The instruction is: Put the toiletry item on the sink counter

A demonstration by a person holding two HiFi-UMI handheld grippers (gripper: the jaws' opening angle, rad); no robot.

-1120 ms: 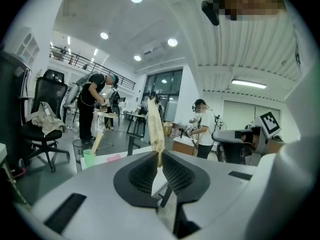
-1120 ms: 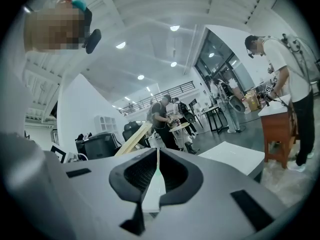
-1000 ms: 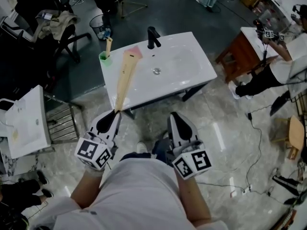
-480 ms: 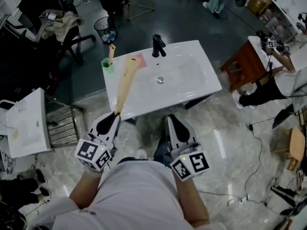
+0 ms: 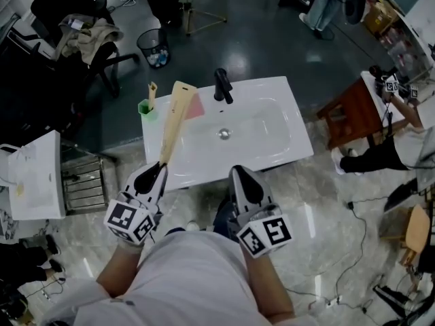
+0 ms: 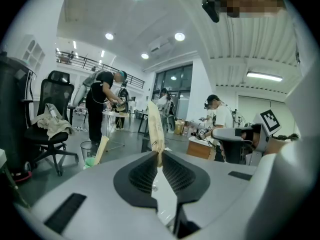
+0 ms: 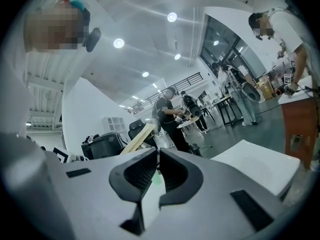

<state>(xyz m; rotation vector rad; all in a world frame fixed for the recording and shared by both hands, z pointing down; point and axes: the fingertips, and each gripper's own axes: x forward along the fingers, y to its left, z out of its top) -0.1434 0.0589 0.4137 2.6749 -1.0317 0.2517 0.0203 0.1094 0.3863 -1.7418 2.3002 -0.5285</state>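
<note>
Long flat pale beige tube (image 5: 173, 117) is showing small dark print. Glossy white ceramic sink desk (image 5: 272, 148) is looking plain; black metal faucet (image 5: 221, 85), green plastic cup (image 5: 145, 109), pink square pad (image 5: 195, 106) are contrasting. Grey marbled floor tiles (image 5: 326, 209) are shining.

With the white sink counter (image 5: 293, 138) as reference: a black faucet (image 5: 221, 85) stands at its far edge and a green cup (image 5: 147, 107) at its far left corner. At its near edge, the left gripper (image 5: 158, 169) clamps a long tan toiletry item (image 5: 173, 117) that extends over its left side. The right gripper (image 5: 239, 175) is just before its near edge.
</note>
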